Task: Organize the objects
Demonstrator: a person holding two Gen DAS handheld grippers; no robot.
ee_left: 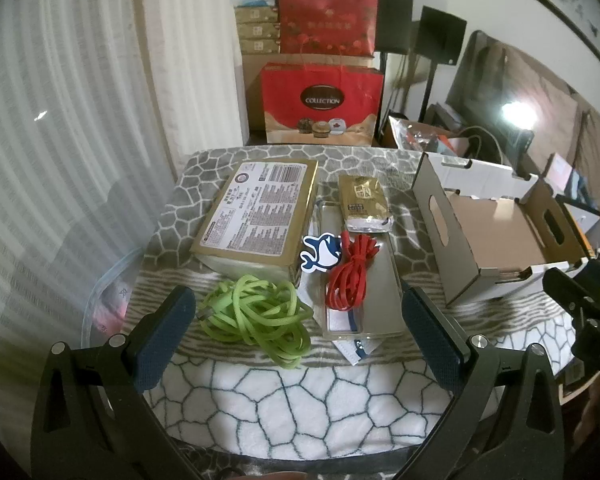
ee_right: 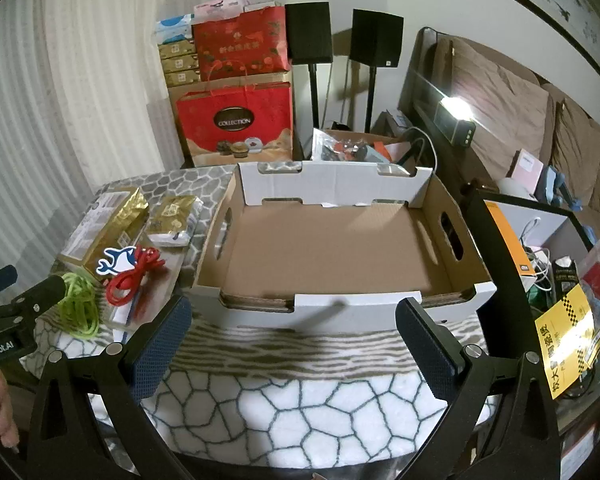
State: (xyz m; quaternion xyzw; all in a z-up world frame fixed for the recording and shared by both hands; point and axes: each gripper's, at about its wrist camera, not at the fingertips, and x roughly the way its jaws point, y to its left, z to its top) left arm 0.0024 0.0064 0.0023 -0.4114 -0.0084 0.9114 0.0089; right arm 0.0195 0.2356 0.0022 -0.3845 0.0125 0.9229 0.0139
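Both pairs of fingers stand spread wide with nothing between them: the left gripper (ee_left: 298,320) hangs over the near edge of the blanket-covered table (ee_left: 300,400), the right gripper (ee_right: 294,328) before the open cardboard box (ee_right: 324,240). That one box, white outside and brown inside, with hand slots in its end walls, is the largest thing; in the right wrist view it fills the 12 o'clock field, its long axis running 9 to 3 o'clock, and nothing lies in it. Next, one gold carton (ee_left: 256,212) with a printed label lies flat at 11 o'clock in the left wrist view, its long axis running from 12 toward 7 o'clock. One clear tray (ee_left: 380,292) sits at 1 o'clock, its length running away from the camera. One green cable (ee_left: 256,312), loosely coiled, lies at 12 o'clock between the left fingers' line and the carton. One gold packet (ee_left: 364,200) rests at the tray's far end. One red cable (ee_left: 350,276), bundled, lies on the tray. One whale-shaped sticker (ee_left: 320,254) sits between carton and red cable; whether it touches either is hard to say. White paper (ee_left: 356,352) pokes from under the tray's near end.
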